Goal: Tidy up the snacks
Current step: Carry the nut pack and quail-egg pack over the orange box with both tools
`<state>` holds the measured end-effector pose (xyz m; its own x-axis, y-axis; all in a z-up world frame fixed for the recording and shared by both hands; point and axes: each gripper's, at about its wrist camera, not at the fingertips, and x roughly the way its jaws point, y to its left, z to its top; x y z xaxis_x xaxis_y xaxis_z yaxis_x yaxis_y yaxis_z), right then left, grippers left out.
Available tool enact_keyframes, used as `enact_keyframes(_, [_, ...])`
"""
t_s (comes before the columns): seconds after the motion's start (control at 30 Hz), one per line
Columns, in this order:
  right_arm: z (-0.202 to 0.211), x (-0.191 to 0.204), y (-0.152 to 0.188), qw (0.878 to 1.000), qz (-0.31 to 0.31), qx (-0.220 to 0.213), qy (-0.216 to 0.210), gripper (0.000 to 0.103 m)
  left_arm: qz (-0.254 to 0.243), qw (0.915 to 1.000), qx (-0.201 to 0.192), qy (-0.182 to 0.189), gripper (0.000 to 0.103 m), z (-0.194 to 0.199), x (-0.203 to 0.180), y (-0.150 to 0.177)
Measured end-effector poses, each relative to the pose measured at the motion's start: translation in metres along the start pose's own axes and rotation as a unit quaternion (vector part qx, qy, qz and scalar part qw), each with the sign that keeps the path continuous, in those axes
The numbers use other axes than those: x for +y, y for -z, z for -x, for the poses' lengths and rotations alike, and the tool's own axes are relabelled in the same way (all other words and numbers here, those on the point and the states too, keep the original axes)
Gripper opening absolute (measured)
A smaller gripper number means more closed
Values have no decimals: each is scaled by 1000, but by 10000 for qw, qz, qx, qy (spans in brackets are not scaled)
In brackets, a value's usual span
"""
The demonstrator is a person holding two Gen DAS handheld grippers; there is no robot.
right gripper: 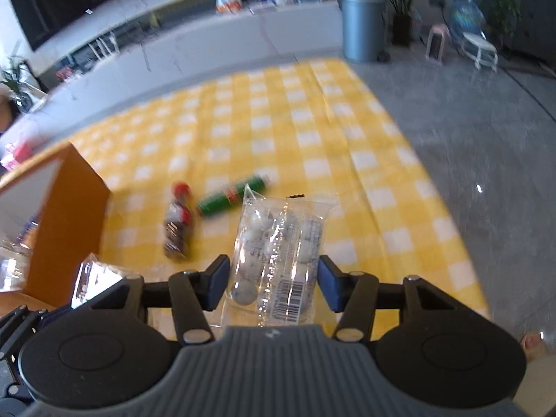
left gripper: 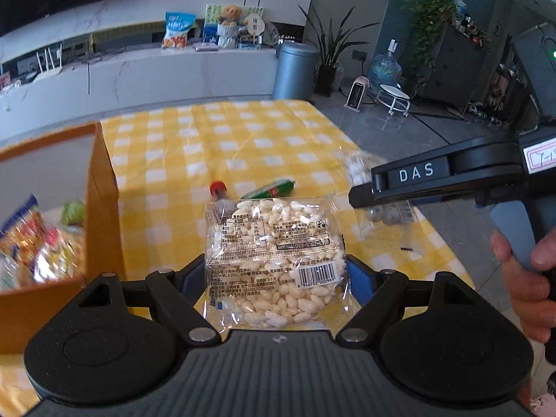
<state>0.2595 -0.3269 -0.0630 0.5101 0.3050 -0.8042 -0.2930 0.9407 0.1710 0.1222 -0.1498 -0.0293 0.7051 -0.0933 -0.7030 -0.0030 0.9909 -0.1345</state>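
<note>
Puffed-rice packet [left gripper: 274, 260] sits closest to the left wrist view, clamped between the pads of the left claw [left gripper: 274, 278], which stands wide because the packet is wide. Right claw [right gripper: 274, 285] grips a clear pouch of round sweets [right gripper: 278, 253] by its near end, the rest of the pouch sticking out toward the far side. Both packets appear lifted off the yellow checked tabletop [left gripper: 278, 128]. On the left stands the orange box [left gripper: 100, 208], already holding several wrapped snacks. Two items lie on the cloth beyond the claws: a small red-capped bottle [right gripper: 179, 226] and a green tube [right gripper: 232, 194], close together. The likeliest trouble is slippage: both wrappers are slick film, and the sweets can shift inside, so a pouch might slide out before it clears the box wall. A packet edge could also catch on that wall.
</note>
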Motion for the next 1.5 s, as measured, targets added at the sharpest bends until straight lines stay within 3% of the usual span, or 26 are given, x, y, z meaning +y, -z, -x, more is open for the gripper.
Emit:
enact_keyframes(0.27, [55,50,-26,9944,729,-559,-529,54,163,9990,-372,-163,93,55,40,-23])
enact_keyframes(0.57, [60,128,-43,9830,1303,-716,-1073,54,465,9940,-597,-793,93,76,116,-41])
enact_keyframes(0.7, [49,168,-45,9772,1552,-654,-1296,54,647,9906,-620,-1031,93,70,150,-49])
enact_keyframes(0.87, [27,216,-43,9680,1966,-484,-1483,54,1058,9885,-454,-984,93,50,203,-54])
enact_keyframes(1.0, [3,246,-44,9604,2289,-325,-1553,54,994,9905,-208,-925,93,33,235,-55])
enact_keyframes(1.17, [-32,276,-47,9527,2647,-118,-1490,54,1356,9885,42,-673,93,10,281,-57])
enact_keyframes(1.5, [-101,324,-46,9332,3419,168,-1097,54,1320,9855,654,-844,94,-19,310,-40])
